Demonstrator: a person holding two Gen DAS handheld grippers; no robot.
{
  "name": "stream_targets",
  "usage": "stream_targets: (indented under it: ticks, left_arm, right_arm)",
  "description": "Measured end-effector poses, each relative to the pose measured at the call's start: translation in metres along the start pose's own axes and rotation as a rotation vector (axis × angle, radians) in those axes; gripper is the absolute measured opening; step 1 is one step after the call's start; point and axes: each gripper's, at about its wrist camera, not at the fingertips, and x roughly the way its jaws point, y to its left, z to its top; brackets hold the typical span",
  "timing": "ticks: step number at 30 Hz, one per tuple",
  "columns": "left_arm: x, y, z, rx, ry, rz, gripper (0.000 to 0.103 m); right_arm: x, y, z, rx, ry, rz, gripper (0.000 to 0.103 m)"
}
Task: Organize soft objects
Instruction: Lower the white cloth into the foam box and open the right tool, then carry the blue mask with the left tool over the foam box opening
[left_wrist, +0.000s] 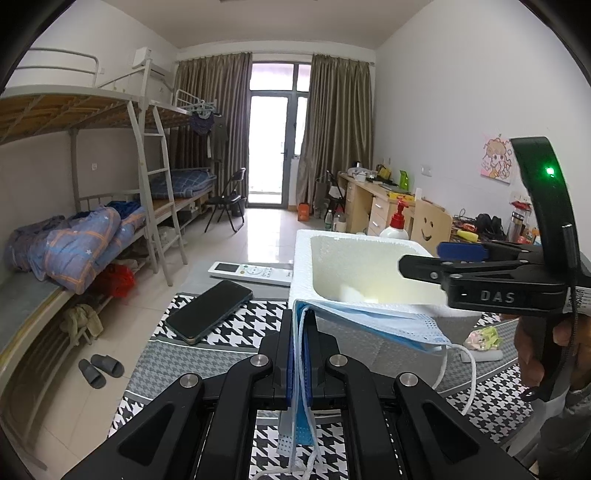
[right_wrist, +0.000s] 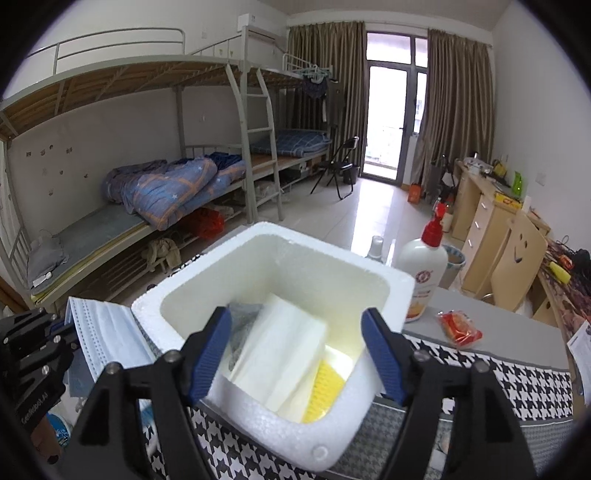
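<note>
1. A blue face mask (left_wrist: 369, 325) is clamped in the closed left claw (left_wrist: 300, 354), beside the foam box (right_wrist: 273, 254).
2. The right claw (right_wrist: 295, 354) is held open above the box, nothing gripped.

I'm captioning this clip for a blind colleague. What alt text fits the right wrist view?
The open right gripper hovers over a white foam box holding a white folded pad and a yellow item. At left, the left gripper holds a blue face mask beside the box; bunk beds behind.
</note>
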Motion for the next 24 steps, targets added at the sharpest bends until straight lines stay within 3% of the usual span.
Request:
stream_targets:
  ticks: [12,22,24]
  left_arm:
    - [-0.013,-0.005,0.005,-0.010,-0.019,0.000,0.004]
    - [-0.025,-0.017,0.012,0.005,-0.041,0.001,0.004]
    - [-0.027,-0.020,0.013,0.010,-0.047,0.002,0.004]
  right_arm:
    - [-0.038,-0.009,-0.011,0.022,-0.068,0.006,0.079]
    - [-0.061,-0.009,-0.026,0.027,-0.131,0.019,0.102]
    - [-0.064,-0.009,-0.030,0.026,-0.137,0.017,0.103]
